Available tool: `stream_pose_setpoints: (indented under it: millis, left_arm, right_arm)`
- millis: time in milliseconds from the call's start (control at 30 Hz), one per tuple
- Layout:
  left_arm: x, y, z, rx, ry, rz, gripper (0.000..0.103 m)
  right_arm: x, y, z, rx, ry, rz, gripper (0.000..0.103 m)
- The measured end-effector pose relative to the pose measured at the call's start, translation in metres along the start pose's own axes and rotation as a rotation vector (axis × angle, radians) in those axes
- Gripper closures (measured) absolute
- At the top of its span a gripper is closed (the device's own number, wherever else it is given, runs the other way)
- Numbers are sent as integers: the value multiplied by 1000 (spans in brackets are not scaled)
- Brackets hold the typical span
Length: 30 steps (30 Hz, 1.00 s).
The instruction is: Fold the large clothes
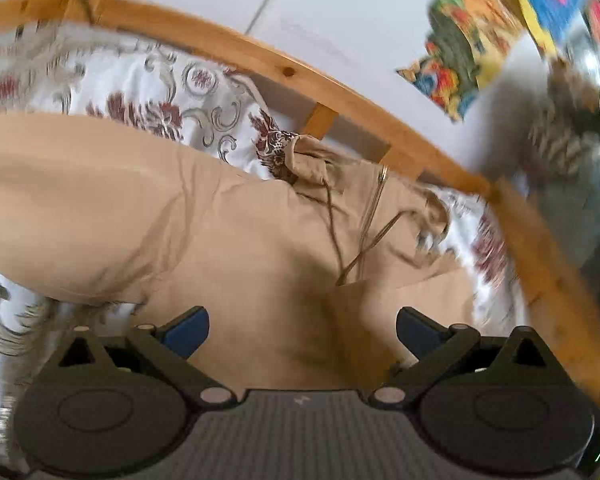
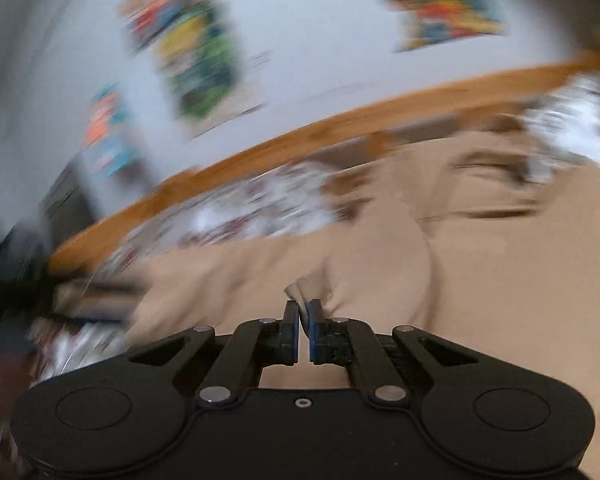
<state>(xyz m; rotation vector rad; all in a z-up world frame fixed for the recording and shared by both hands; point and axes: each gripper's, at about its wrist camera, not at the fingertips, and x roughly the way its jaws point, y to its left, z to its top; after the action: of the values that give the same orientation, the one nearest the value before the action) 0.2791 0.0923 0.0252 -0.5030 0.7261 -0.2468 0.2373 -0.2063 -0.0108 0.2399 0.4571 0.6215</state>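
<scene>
A large beige hooded garment [image 1: 228, 240] with a zip and drawstrings lies spread on a bed with a floral cover [image 1: 140, 88]. My left gripper [image 1: 302, 330] is open and empty, just above the garment's middle. In the right wrist view the same beige garment [image 2: 500, 280] fills the lower right. My right gripper [image 2: 303, 308] is shut on a pinched fold of the beige fabric [image 2: 312, 286] that bunches up between its fingertips. The right view is heavily blurred.
A wooden bed rail [image 1: 340, 92] runs along the far side of the bed and also shows in the right wrist view [image 2: 340, 120]. Behind it is a white wall with colourful posters [image 1: 480, 32]. A blurred striped object [image 1: 564, 128] sits at the right.
</scene>
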Motion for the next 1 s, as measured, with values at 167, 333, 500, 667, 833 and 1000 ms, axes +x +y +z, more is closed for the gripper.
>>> stream_pose_setpoints:
  millis: [167, 333, 500, 667, 833, 1000]
  left_arm:
    - [38, 24, -8, -46, 112, 81, 4]
    - [70, 28, -35, 23, 210, 173, 9]
    - [101, 1, -54, 210, 253, 320, 12]
    - [111, -19, -69, 324, 255, 320, 5]
    - [112, -34, -73, 323, 254, 298, 5]
    - [126, -52, -90, 428, 302, 406, 4]
  right_arm:
    - [9, 32, -25, -143, 134, 76, 65]
    - [-47, -14, -16, -194, -17, -177, 22]
    - [-57, -113, 11, -112, -14, -706, 29]
    - [-76, -219, 8, 427, 68, -607, 80]
    - [-77, -202, 20, 246, 89, -669, 100]
    - [-59, -210, 26, 144, 138, -789, 100]
